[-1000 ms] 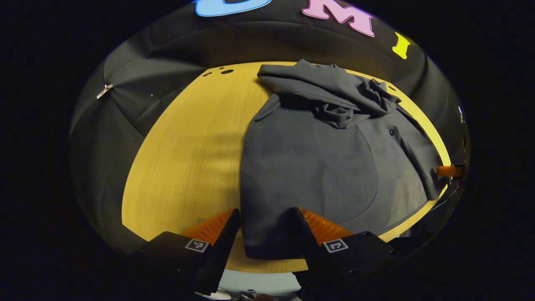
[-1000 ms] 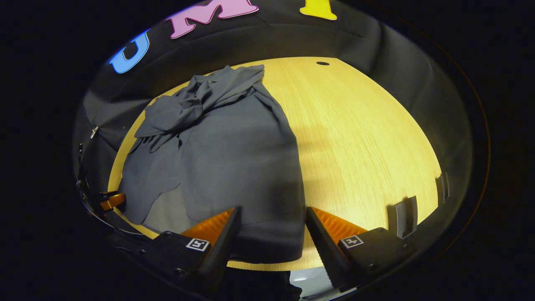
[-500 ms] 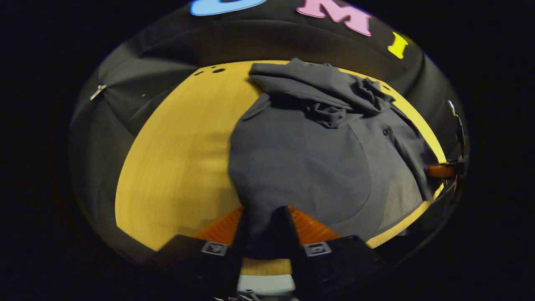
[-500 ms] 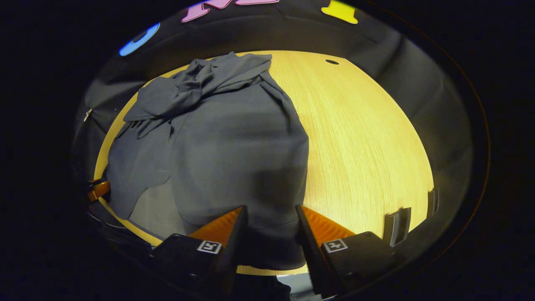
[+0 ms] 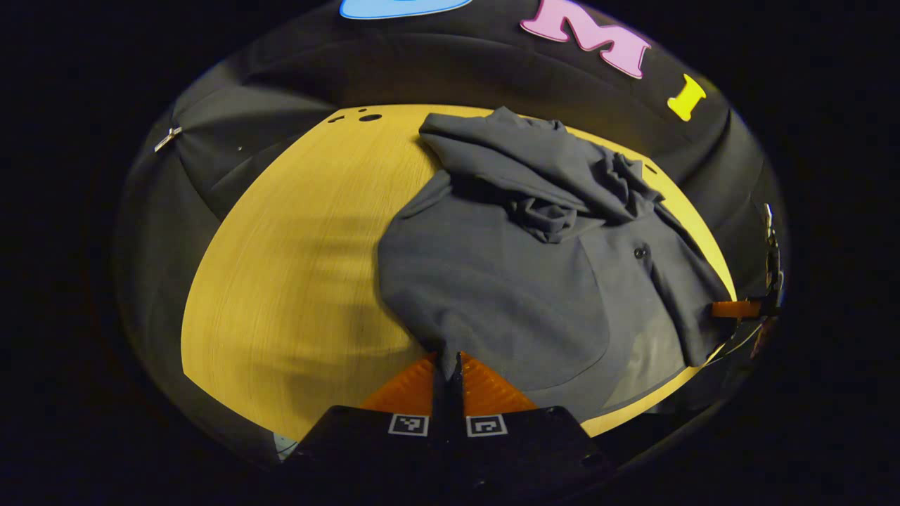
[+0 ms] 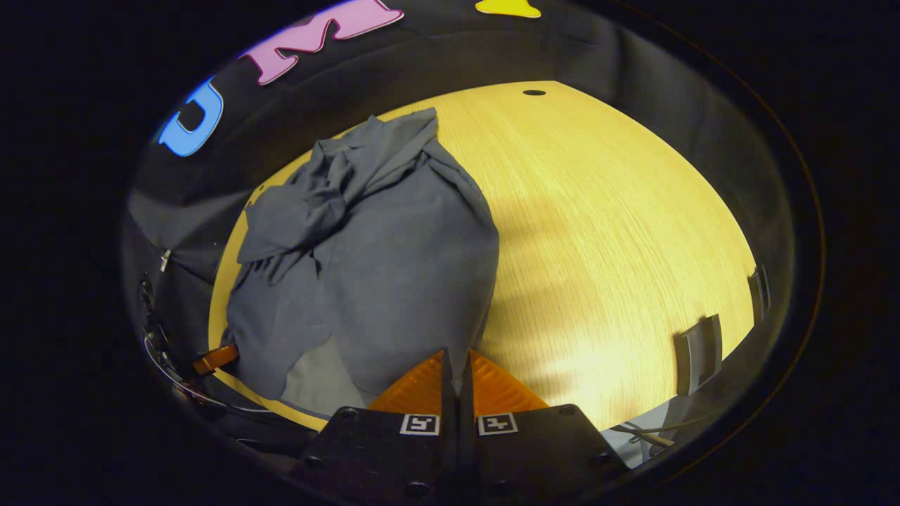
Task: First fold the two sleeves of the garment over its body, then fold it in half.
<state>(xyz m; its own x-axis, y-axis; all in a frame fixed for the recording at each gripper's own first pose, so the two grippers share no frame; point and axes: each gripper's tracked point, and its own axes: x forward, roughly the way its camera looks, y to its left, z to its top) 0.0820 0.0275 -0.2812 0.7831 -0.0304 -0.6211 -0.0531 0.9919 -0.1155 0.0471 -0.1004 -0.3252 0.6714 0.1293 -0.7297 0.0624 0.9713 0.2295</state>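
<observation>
Now your left gripper (image 5: 448,365) is pinched tight on the near hem corner of the grey garment (image 5: 520,274), which lies on the yellow table (image 5: 295,246) with both sleeves bunched over its far end. Your right gripper (image 6: 457,365) is likewise clamped on the other near corner of that garment (image 6: 394,267). Expect thin, limp cloth: light, quick to sag between your two holds, likely to slide easily on smooth wood. Keep both corners level.

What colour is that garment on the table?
Plain dark grey, no pattern. The garment shows best in the left gripper view.
</observation>
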